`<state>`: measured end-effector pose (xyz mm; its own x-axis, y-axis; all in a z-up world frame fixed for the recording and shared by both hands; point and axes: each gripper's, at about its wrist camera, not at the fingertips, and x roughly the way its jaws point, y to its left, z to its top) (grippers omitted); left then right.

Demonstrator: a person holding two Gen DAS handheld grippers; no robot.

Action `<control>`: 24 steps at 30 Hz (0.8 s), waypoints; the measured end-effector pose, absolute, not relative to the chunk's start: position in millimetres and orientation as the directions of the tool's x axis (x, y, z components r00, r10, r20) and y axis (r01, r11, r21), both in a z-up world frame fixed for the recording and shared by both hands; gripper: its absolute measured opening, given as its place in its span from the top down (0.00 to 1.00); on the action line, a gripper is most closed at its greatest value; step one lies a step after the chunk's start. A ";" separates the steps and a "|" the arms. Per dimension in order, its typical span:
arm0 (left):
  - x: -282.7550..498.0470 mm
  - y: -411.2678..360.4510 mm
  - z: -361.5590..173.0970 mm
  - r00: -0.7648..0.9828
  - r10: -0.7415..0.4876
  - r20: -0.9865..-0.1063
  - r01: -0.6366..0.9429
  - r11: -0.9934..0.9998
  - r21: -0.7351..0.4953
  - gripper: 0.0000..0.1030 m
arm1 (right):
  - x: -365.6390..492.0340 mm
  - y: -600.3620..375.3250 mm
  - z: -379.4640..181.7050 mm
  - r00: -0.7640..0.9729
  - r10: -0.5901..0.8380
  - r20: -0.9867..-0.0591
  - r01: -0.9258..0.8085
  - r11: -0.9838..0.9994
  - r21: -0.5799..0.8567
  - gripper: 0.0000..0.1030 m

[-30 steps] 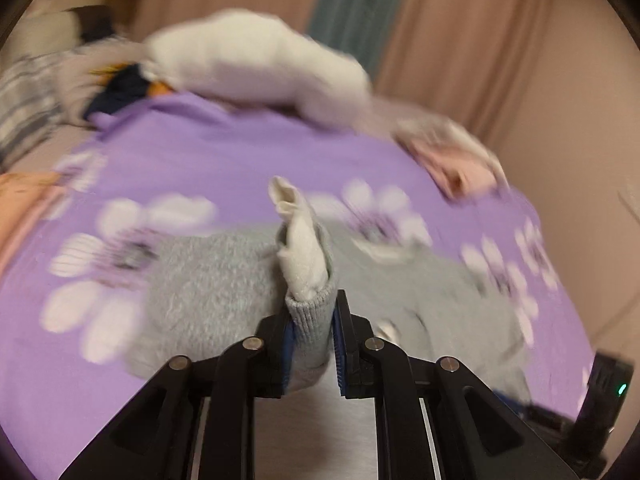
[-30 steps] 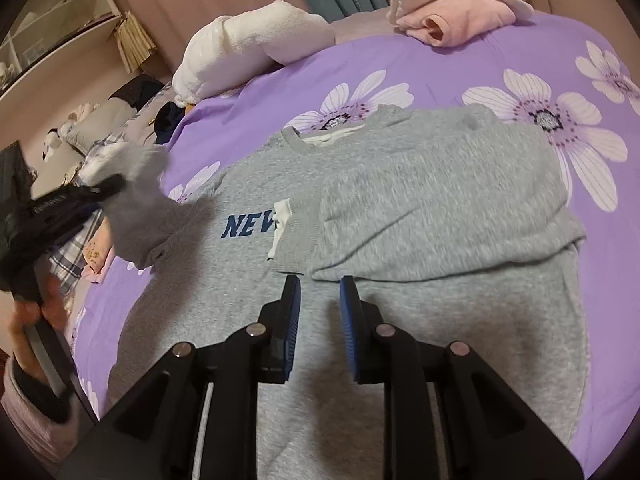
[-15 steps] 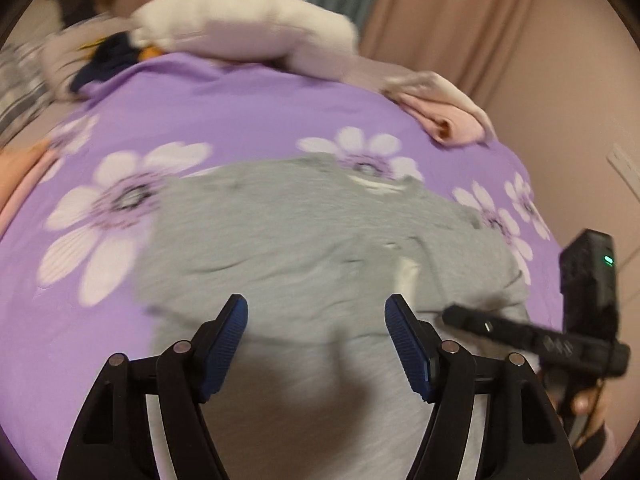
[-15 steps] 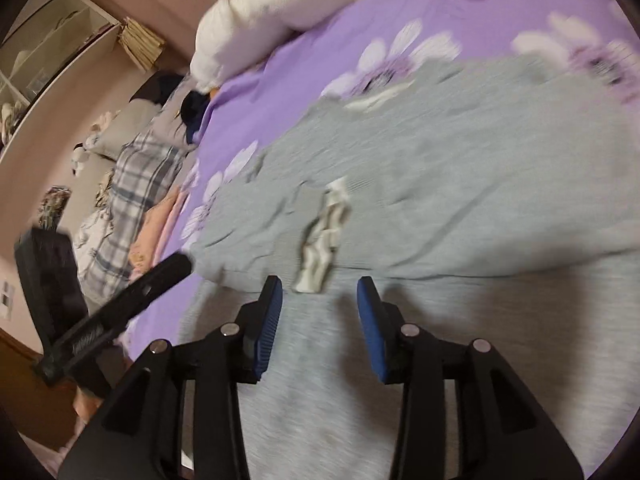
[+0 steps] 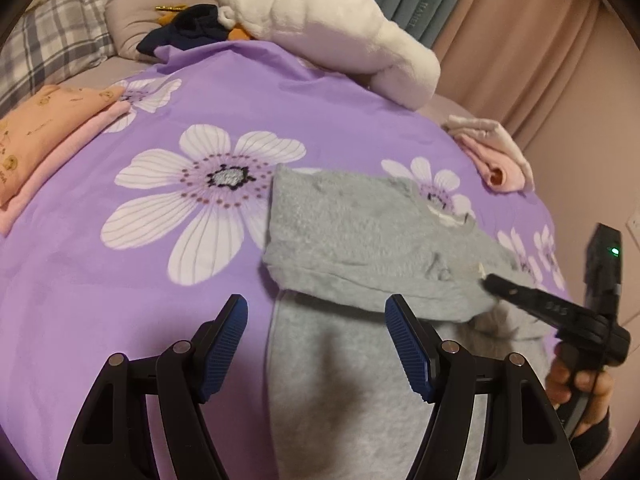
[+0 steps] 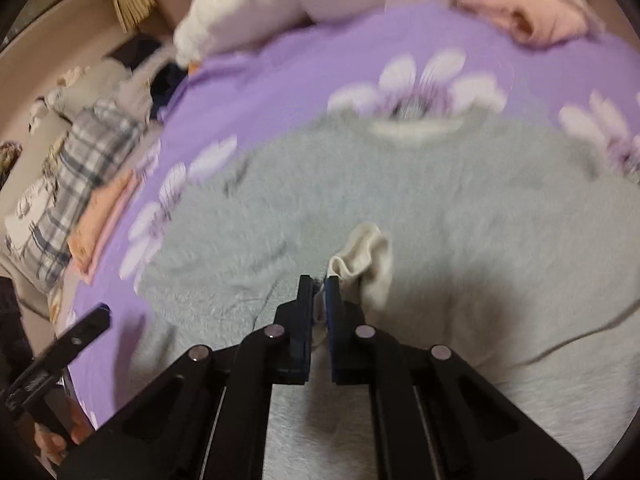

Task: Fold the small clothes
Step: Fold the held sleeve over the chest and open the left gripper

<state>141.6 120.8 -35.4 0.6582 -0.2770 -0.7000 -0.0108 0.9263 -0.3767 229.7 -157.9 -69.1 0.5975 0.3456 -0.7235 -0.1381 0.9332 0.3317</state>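
A small grey sweatshirt (image 5: pixel 352 236) lies on the purple flowered bedspread (image 5: pixel 120 280), both sleeves folded in across its front. My left gripper (image 5: pixel 316 332) is open and empty, over the sweatshirt's left edge. My right gripper (image 6: pixel 319 296) is shut on the sweatshirt's cream-lined sleeve cuff (image 6: pixel 368 264) at the middle of the sweatshirt (image 6: pixel 460 208). The right gripper also shows in the left wrist view (image 5: pixel 492 282), its tip on the folded sleeve.
A folded peach and pink stack (image 5: pixel 44 136) lies at the left. A folded pink garment (image 5: pixel 492 152) lies at the back right. A white rolled blanket (image 5: pixel 332 36), a plaid pillow (image 5: pixel 52 44) and dark clothes (image 5: pixel 188 28) lie at the back.
My left gripper let go of the sleeve, opened wide and pulled back to the left. My right gripper opened, moved in and shut on the cuff.
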 end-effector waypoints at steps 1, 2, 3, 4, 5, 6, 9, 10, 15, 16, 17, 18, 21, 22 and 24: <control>142.9 121.1 -35.5 0.660 -0.282 -0.697 -0.007 0.925 -0.380 0.32 | 231.9 -164.5 -64.8 0.619 0.319 -0.718 -0.121 0.942 0.314 0.95; 146.5 118.3 -34.8 0.661 -0.286 -0.694 -0.001 0.924 -0.381 0.32 | 232.4 -170.4 -63.2 0.629 0.303 -0.716 -0.116 0.947 0.299 0.96; 150.3 115.0 -34.2 0.661 -0.290 -0.693 0.006 0.924 -0.381 0.32 | 235.8 -174.6 -67.2 0.607 0.315 -0.729 -0.123 0.944 0.305 0.95; 155.0 110.3 -32.9 0.660 -0.296 -0.690 0.016 0.925 -0.381 0.32 | 238.4 -176.6 -72.3 0.586 0.313 -0.747 -0.116 0.945 0.305 0.93; 158.4 106.7 -31.2 0.663 -0.296 -0.688 0.022 0.926 -0.377 0.32 | 240.2 -178.3 -78.5 0.573 0.279 -0.771 -0.101 0.957 0.271 0.92; 163.0 101.7 -27.9 0.671 -0.290 -0.682 0.030 0.930 -0.366 0.32 | 240.8 -177.8 -80.6 0.575 0.249 -0.780 -0.094 0.966 0.240 0.92; 174.1 97.7 -23.3 0.681 -0.287 -0.674 0.038 0.933 -0.359 0.32 | 235.2 -188.3 -85.4 0.571 0.299 -0.764 -0.082 0.948 0.309 0.86; 177.4 97.8 -24.6 0.676 -0.281 -0.681 0.032 0.935 -0.353 0.32 | 234.7 -191.2 -88.4 0.553 0.359 -0.752 -0.091 0.923 0.374 0.75; 187.3 99.2 -35.3 0.650 -0.259 -0.715 0.014 0.944 -0.330 0.32 | 238.3 -174.9 -102.5 0.510 0.400 -0.761 -0.117 0.909 0.399 0.61; 188.9 99.0 -38.6 0.644 -0.254 -0.722 0.012 0.947 -0.322 0.32 | 240.1 -170.1 -106.1 0.504 0.403 -0.764 -0.119 0.908 0.401 0.62; 190.0 98.4 -41.0 0.635 -0.247 -0.732 0.007 0.950 -0.314 0.32 | 242.6 -163.2 -107.7 0.517 0.383 -0.765 -0.128 0.919 0.374 0.63; 192.1 97.6 -45.2 0.626 -0.242 -0.741 0.007 0.953 -0.304 0.32 | 243.6 -157.1 -107.8 0.531 0.360 -0.767 -0.135 0.929 0.344 0.68; 197.2 96.0 -53.4 0.601 -0.235 -0.764 0.005 0.957 -0.290 0.32 | 253.1 -143.6 -113.3 0.532 0.301 -0.791 -0.152 0.953 0.261 0.91; 198.5 96.2 -55.5 0.594 -0.233 -0.770 0.005 0.958 -0.286 0.32 | 253.8 -139.6 -113.7 0.537 0.288 -0.793 -0.163 0.958 0.237 0.92; 198.8 97.8 -56.9 0.590 -0.236 -0.772 0.005 0.957 -0.289 0.32 | 251.6 -137.5 -104.6 0.566 0.274 -0.778 -0.194 0.961 0.197 0.94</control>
